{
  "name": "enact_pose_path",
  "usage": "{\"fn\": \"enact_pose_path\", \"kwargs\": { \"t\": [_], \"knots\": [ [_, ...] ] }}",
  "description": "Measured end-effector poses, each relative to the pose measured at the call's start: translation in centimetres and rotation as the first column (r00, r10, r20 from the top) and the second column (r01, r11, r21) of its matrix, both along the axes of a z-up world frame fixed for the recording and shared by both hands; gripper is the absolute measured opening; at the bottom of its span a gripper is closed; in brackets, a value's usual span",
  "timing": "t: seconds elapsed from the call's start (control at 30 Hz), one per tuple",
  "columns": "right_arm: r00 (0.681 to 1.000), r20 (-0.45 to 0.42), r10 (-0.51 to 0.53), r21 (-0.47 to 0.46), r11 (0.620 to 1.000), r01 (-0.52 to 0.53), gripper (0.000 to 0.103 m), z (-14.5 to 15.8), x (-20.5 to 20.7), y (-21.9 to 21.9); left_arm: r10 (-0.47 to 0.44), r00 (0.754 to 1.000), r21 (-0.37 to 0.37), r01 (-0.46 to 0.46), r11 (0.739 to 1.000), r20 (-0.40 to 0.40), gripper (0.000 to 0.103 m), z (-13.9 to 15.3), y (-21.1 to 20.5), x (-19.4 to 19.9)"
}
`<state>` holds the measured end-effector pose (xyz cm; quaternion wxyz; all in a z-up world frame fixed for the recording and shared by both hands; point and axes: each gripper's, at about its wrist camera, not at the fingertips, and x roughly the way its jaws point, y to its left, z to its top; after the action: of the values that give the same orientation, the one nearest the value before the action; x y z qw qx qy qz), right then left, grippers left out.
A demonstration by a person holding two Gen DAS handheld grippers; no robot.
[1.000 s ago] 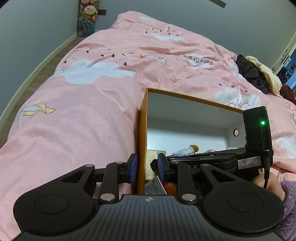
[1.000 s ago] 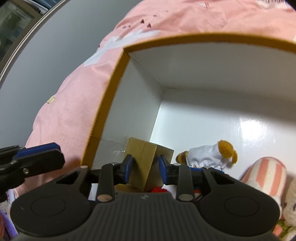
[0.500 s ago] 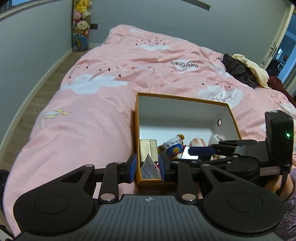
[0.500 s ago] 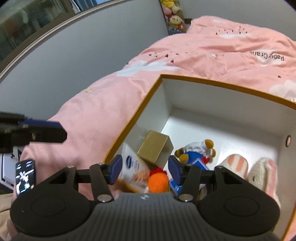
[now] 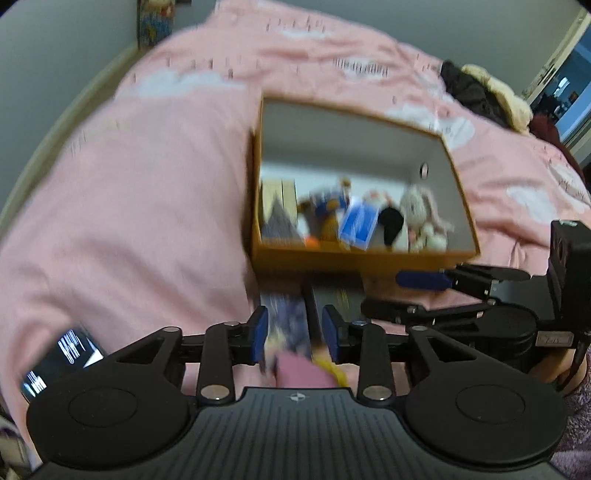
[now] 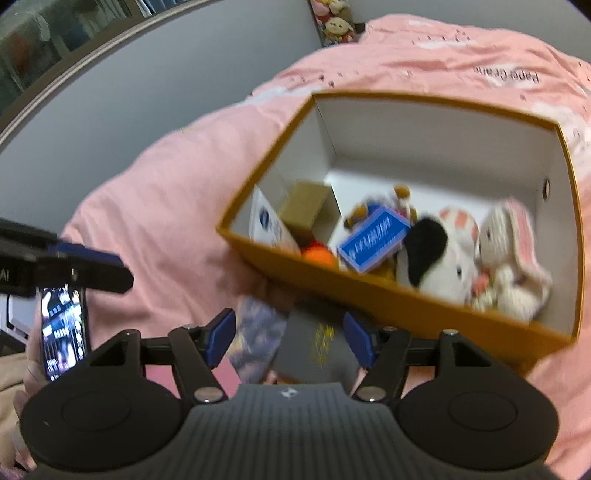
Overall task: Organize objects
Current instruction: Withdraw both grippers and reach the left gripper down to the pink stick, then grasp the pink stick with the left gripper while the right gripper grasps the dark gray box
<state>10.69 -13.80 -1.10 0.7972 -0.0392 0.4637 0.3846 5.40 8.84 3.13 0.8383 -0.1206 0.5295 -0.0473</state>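
An orange box [image 5: 354, 258] with white inside walls [image 6: 417, 295] sits on the pink bed. It holds a tan carton [image 6: 308, 206], a blue card box [image 6: 373, 240], a bear in blue [image 5: 328, 206], an orange ball [image 6: 319, 254] and white plush toys [image 6: 502, 258]. Two flat books, one patterned [image 6: 255, 339] and one dark grey [image 6: 317, 343], lie on the bed in front of the box. My left gripper [image 5: 294, 334] is open over them. My right gripper [image 6: 290, 339] is open above the same books, and it also shows in the left wrist view [image 5: 424, 288].
The pink duvet [image 5: 147, 206] spreads left and behind the box. A lit phone [image 6: 64, 328] lies at the near left edge of the bed. Dark and yellow clothes [image 5: 480, 96] are piled at the far right. Plush toys [image 6: 334, 22] stand by the grey wall.
Both grippers have pulled back out of the box toward the near edge of the bed and opened wider. The two books in front of the box have come into view.
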Motion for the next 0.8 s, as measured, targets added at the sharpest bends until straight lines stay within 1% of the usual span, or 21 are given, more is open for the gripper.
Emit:
{"fn": "enact_pose_path", "kwargs": {
  "t": [0.07, 0.17, 0.23, 0.37, 0.5, 0.6, 0.77, 0.8],
  "knots": [
    [1.000, -0.019, -0.007, -0.014, 1.000, 0.006, 0.068, -0.8, -0.3, -0.6, 0.001, 0.999, -0.016, -0.002, 1.000, -0.038, 0.049, -1.2, -0.1, -0.6],
    [0.998, -0.052, -0.017, -0.028, 0.999, 0.015, 0.068, -1.8, -0.6, -1.1, 0.002, 0.995, -0.016, -0.004, 1.000, -0.096, 0.049, -2.8, -0.6, -1.4],
    [0.998, -0.064, -0.016, -0.040, 0.999, 0.014, 0.068, -2.4, -0.9, -1.1, 0.016, 0.991, -0.044, -0.022, 0.999, -0.133, 0.049, -3.7, -0.7, -1.8],
    [0.998, -0.058, -0.007, -0.061, 0.998, 0.004, 0.068, -2.8, -1.3, -0.9, 0.065, 0.975, -0.090, -0.085, 0.992, -0.211, 0.049, -5.6, -0.7, -2.3],
    [0.999, -0.036, 0.004, -0.075, 0.997, -0.007, 0.069, -2.6, -1.6, -0.6, 0.077, 0.965, -0.121, -0.111, 0.986, -0.252, 0.050, -7.3, -0.6, -2.4],
    [1.000, -0.020, 0.005, -0.092, 0.996, -0.007, 0.070, -2.7, -1.7, -0.5, 0.073, 0.962, -0.137, -0.112, 0.984, -0.262, 0.050, -8.0, -0.9, -1.9],
    [0.999, -0.038, -0.015, -0.105, 0.994, 0.011, 0.071, -3.1, -1.2, -0.6, 0.080, 0.956, -0.146, -0.125, 0.981, -0.281, 0.050, -9.0, -1.1, -1.1],
    [0.999, -0.040, -0.020, -0.110, 0.994, 0.016, 0.071, -3.2, -1.1, -0.6, 0.085, 0.957, -0.147, -0.130, 0.981, -0.277, 0.048, -9.0, -1.1, -1.1]
  ]
}}
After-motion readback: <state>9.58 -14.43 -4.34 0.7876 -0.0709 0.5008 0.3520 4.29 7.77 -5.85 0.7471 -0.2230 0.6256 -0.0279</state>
